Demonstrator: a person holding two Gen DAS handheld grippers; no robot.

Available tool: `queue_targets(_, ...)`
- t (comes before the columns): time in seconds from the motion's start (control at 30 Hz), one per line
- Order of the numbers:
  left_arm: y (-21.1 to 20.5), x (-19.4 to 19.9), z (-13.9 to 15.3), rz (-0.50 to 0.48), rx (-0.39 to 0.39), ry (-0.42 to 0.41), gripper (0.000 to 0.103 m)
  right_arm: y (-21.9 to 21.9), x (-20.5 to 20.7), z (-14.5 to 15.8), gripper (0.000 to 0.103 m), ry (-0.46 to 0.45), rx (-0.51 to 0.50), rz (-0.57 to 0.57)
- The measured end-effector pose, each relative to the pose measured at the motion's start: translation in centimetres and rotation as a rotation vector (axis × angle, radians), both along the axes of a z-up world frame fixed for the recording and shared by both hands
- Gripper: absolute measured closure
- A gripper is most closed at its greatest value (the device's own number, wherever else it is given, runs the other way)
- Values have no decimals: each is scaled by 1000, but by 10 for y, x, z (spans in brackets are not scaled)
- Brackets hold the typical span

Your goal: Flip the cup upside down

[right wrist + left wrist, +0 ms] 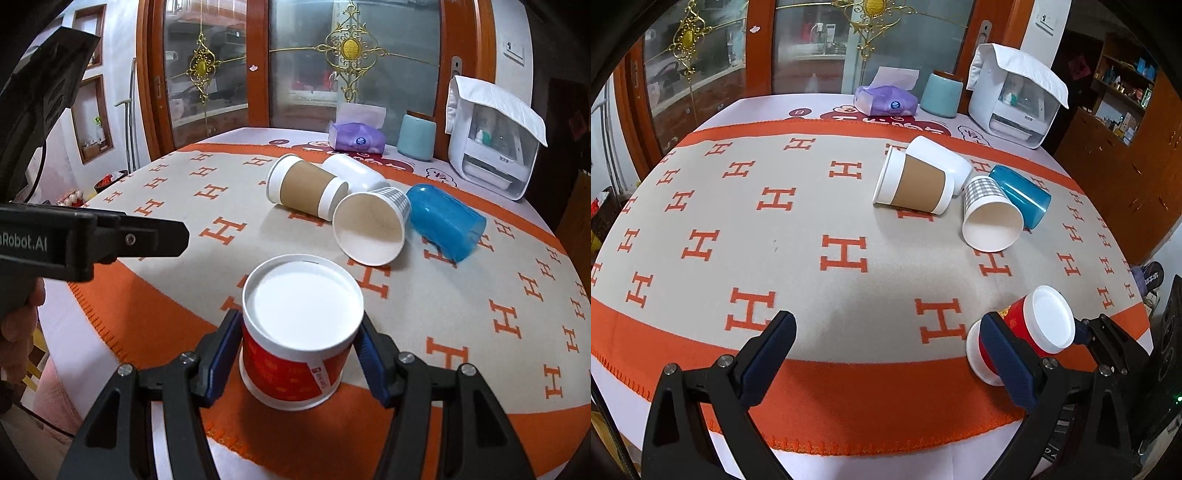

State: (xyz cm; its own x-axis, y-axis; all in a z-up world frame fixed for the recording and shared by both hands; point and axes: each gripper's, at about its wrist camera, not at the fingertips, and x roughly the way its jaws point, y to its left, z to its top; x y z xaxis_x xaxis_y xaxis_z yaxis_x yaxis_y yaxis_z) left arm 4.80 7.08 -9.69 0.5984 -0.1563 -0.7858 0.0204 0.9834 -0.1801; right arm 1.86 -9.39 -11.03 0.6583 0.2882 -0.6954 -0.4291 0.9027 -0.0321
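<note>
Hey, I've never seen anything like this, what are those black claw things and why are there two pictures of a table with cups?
Those are hand-held grippers, one in each of a person's hands, each carrying a wide-angle camera looking along its two fingers. One picture comes from the left gripper, which is open and holds nothing. The other comes from the right gripper, closed on a red cup standing bottom-up on the orange and beige blanket. Further back four cups lie on their sides: a brown-sleeved cup, a white cup, a checked cup and a blue cup. Behind are a tissue pack and a white appliance.
</note>
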Motion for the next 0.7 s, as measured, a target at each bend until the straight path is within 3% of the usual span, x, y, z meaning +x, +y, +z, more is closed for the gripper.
queue_targets(0.17, 1, -3, 2, 1, -1, -2, 4, 1, -4, 4, 29, 0, 23, -3)
queue_targets(0.47, -2, -12, 11, -1, 24, -22, 4, -15, -17, 23, 29, 37, 88, -28)
queue_targets(0.7, -7, -23, 25, 6, 64, -35, 2, -38, -30, 44, 29, 80, 114, -113)
